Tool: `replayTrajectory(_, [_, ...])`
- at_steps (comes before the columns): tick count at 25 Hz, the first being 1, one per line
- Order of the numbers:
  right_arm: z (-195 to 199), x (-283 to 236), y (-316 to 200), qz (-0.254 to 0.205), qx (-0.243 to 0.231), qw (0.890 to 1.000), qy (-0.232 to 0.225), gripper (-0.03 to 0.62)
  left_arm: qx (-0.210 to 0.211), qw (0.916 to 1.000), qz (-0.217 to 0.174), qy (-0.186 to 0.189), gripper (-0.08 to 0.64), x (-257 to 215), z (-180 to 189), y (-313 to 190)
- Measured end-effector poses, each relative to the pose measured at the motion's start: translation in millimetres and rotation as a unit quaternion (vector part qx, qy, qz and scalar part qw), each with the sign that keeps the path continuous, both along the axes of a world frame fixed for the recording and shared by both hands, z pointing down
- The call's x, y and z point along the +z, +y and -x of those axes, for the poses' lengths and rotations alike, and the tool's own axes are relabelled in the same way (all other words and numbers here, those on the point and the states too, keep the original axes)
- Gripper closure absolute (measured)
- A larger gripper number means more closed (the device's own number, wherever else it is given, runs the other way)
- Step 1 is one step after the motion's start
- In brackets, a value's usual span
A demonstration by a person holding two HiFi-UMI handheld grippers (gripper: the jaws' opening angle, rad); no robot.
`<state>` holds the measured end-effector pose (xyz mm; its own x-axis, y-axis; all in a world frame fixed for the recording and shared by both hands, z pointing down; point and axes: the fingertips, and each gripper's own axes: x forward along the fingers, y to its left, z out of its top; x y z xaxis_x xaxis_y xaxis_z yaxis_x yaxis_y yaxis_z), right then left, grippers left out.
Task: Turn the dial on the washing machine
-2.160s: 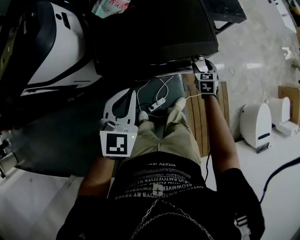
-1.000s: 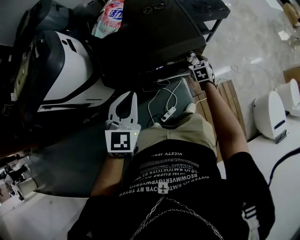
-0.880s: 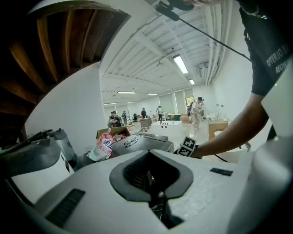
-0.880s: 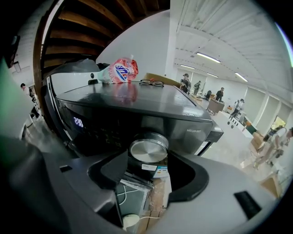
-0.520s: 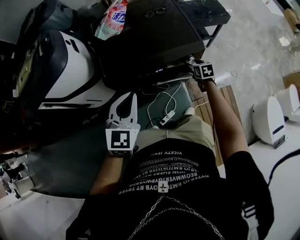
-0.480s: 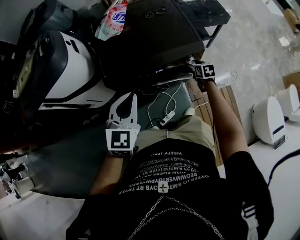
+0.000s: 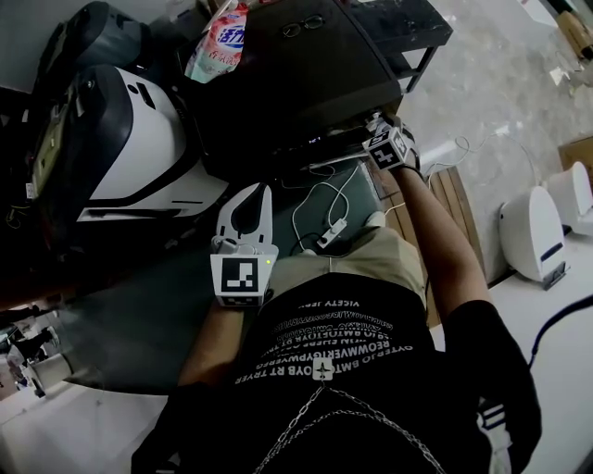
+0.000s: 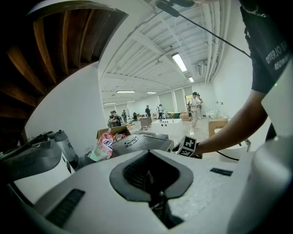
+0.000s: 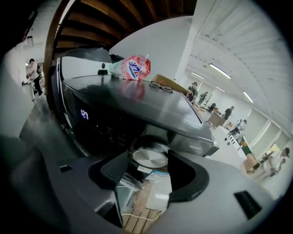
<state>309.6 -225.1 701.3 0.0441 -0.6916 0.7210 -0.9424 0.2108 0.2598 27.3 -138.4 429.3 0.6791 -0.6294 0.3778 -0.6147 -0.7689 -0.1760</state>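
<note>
**A:** Setting?
**B:** Large open hall with a pale floor (image 7: 500,83). A person stands facing a dark washing machine (image 7: 315,65).

**A:** Item one, nearest?
**B:** Left gripper (image 7: 265,189), held low by the person's body. Its jaws are pressed together at the tips with nothing between them. It takes no part in the work.

**A:** Item two?
**B:** White cable (image 7: 326,231), lying loose on the ground below the machine's front.

**A:** Item three?
**B:** Right gripper (image 7: 375,125), up at the machine's front right corner. Its marker cube sits more tilted than half a second ago, so the wrist has rolled. Its jaws have just been opening and now stand spread.

**A:** Where is the dial?
**B:** The dial (image 9: 150,157) is a round silver knob on the front panel. It sits between the spread pads, which flank its rim with no visible squeeze.

**A:** Meaning?
**B:** Judgement: one twist is delivered and the grip let go, either to re-grip or to finish.

**A:** Farthest?
**B:** Detergent pouch (image 7: 220,42) and glasses (image 7: 304,25) on the machine's top.
</note>
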Motion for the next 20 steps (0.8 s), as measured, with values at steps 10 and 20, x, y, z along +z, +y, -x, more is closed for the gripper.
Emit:
replayTrajectory(10, [-9.8,16.2,0.2,0.038,0.018,0.998,-0.051,0.337,-0.002,1.0,0.004,0.005,0.555,3.2,0.7,-2.5])
replayTrajectory(20, [5.4,-5.4,-6.4,0.007,-0.013,1.0,0.024,0.334,-0.009,0.9999,0.004,-0.009,0.555,4.7,10.2,-4.8])
